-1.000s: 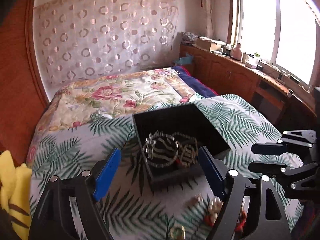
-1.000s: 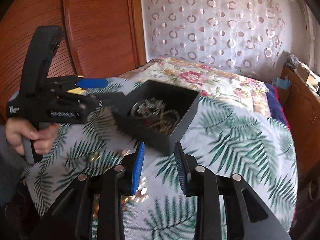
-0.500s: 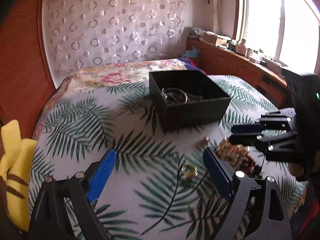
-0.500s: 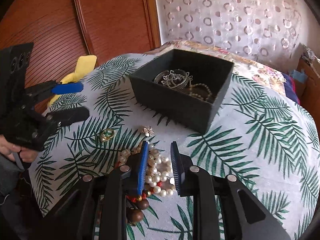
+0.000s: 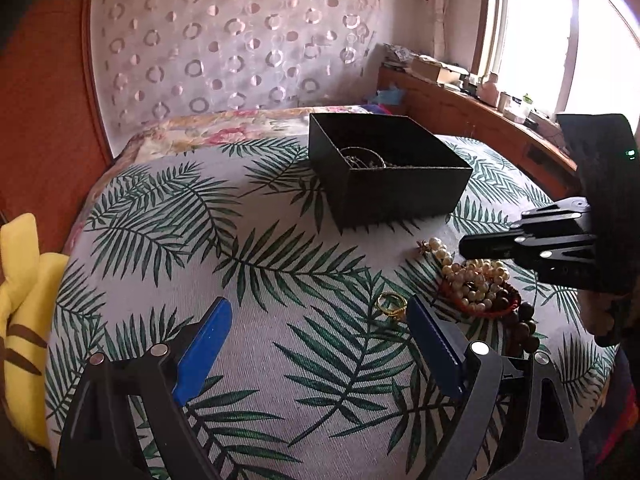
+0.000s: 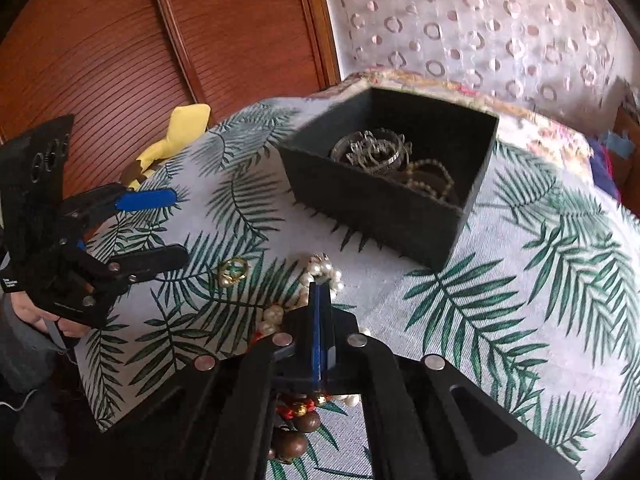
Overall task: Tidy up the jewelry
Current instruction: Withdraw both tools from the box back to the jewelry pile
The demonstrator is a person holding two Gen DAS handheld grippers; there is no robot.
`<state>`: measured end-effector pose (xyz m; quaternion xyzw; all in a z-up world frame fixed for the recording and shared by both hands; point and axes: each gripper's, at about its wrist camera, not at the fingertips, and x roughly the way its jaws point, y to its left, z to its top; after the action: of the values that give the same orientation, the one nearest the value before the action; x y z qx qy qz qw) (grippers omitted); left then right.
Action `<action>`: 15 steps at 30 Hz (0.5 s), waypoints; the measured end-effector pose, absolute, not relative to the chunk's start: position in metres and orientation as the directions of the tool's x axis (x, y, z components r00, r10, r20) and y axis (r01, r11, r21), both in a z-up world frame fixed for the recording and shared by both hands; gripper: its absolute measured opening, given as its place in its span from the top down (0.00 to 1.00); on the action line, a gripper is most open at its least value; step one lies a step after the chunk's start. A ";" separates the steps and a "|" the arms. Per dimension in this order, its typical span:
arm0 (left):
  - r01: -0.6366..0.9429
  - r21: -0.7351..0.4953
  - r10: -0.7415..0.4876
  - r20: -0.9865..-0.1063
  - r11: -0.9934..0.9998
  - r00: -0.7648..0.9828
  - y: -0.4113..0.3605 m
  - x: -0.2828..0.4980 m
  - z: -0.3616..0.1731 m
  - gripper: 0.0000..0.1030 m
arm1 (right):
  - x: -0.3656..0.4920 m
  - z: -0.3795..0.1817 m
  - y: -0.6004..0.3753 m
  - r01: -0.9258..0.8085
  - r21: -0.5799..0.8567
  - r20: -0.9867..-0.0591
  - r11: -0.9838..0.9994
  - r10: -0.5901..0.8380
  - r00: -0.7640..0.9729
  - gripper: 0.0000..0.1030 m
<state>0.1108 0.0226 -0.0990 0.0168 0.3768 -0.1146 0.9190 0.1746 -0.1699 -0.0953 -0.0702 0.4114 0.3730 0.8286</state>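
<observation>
A black box (image 5: pixel 390 172) (image 6: pixel 394 184) on the palm-leaf cloth holds silver bangles (image 6: pixel 372 150) and a bead chain. In front of it lies a heap of jewelry: a pearl necklace (image 5: pixel 474 276) (image 6: pixel 322 274), red and brown bead strings (image 5: pixel 520 322) (image 6: pixel 294 438), and a gold ring (image 5: pixel 390 304) (image 6: pixel 234 270). My left gripper (image 5: pixel 316 344) (image 6: pixel 160 228) is open and empty, just left of the ring. My right gripper (image 6: pixel 320 292) (image 5: pixel 468 246) is down on the heap with its jaws together over the pearls; whether they pinch a strand is hidden.
A yellow plush toy (image 5: pixel 20 300) (image 6: pixel 176 132) lies at the cloth's left edge by the wooden wall panel. A floral quilt (image 5: pixel 224 128) lies behind the box. A cluttered wooden window ledge (image 5: pixel 460 92) runs along the right.
My right gripper has closed its jaws and dropped onto the pearl heap. My left gripper has come lower and nearer the gold ring, still open.
</observation>
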 end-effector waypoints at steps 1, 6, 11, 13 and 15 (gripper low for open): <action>0.222 -0.054 -0.196 -0.699 0.973 0.688 0.022 0.111 -0.100 0.17 | 0.173 -0.093 -0.171 -0.675 0.187 -0.728 0.713 0.562 0.392 1.00; 0.223 -0.044 -0.188 -0.708 0.974 0.681 0.020 0.111 -0.101 0.17 | 0.167 -0.075 -0.178 -0.675 0.156 -0.697 0.721 0.564 0.442 1.00; 0.226 -0.045 -0.191 -0.710 0.973 0.678 0.019 0.109 -0.102 0.17 | 0.177 -0.082 -0.175 -0.655 0.153 -0.710 0.740 0.543 0.448 0.98; 0.226 -0.046 -0.191 -0.710 0.973 0.678 0.019 0.108 -0.102 0.17 | 0.178 -0.087 -0.171 -0.655 0.165 -0.714 0.737 0.548 0.436 0.89; 0.225 -0.045 -0.189 -0.711 0.973 0.677 0.019 0.108 -0.102 0.17 | 0.178 -0.092 -0.164 -0.655 0.153 -0.727 0.740 0.534 0.432 0.69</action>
<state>0.1081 0.0193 -0.1025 0.0228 0.3855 -0.1130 0.9155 0.1776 -0.1638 -0.0915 -0.0761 0.3993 0.3527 0.8428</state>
